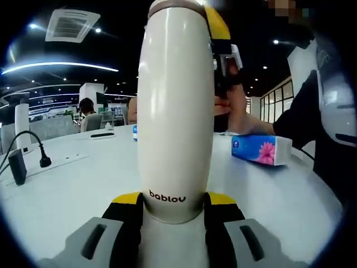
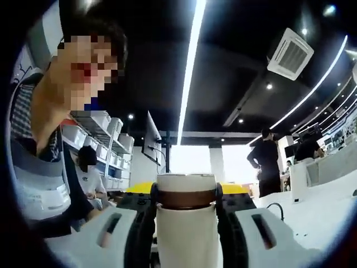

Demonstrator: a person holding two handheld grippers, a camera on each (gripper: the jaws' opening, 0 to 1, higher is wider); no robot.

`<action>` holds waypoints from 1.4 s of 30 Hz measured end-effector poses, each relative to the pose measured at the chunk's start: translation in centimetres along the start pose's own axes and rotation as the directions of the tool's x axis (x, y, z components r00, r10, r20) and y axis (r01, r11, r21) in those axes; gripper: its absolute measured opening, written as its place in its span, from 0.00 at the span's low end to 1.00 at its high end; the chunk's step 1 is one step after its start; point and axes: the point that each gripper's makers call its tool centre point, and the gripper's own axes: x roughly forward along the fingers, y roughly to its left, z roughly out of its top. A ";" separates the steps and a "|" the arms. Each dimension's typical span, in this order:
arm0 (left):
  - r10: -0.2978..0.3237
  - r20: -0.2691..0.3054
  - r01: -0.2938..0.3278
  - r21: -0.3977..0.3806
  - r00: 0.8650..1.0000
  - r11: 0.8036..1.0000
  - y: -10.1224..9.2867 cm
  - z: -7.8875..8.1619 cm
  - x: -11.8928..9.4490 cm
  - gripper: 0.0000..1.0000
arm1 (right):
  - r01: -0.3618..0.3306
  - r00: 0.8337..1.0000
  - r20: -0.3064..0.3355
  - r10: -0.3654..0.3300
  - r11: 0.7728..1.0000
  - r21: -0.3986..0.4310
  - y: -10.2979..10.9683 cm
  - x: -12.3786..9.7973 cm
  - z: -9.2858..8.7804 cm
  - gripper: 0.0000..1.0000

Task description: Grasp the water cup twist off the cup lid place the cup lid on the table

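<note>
1. The cream water cup (image 1: 174, 111) stands upright on the white bench (image 1: 67, 190), its base clamped between the left gripper (image 1: 174, 215) jaws.
2. The right gripper (image 2: 186, 209) jaws pinch the cup lid (image 2: 186, 190) at its top.
3. A tissue box (image 1: 261, 149) lies nearby; open bench elsewhere.
4. The cup reads "bablov".

Brown lettering "bablov" on cream water cup (image 1: 174, 111), low on its body, lower centre of left gripper view.
</note>
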 end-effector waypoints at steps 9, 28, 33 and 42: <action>-0.002 0.002 0.002 0.001 1.000 1.000 0.0 0.0 0.0 0.45 | -0.036 0.999 0.006 0.036 0.999 0.032 0.1 0.1 -0.1 0.45; -0.001 0.001 0.001 0.000 1.000 1.000 0.1 0.0 -0.1 0.45 | 0.140 0.985 -0.070 -0.158 0.967 -0.214 0.7 0.6 -0.5 0.56; 0.000 0.001 0.000 -0.001 1.000 1.000 0.1 0.0 0.0 0.45 | 0.240 0.965 -0.054 -0.257 0.947 -0.212 0.6 0.2 -0.2 0.58; 0.004 0.000 -0.004 -0.001 1.000 1.000 -0.1 0.0 0.0 0.45 | 0.366 0.916 -0.040 -0.399 0.872 -0.324 1.6 -0.3 0.1 0.58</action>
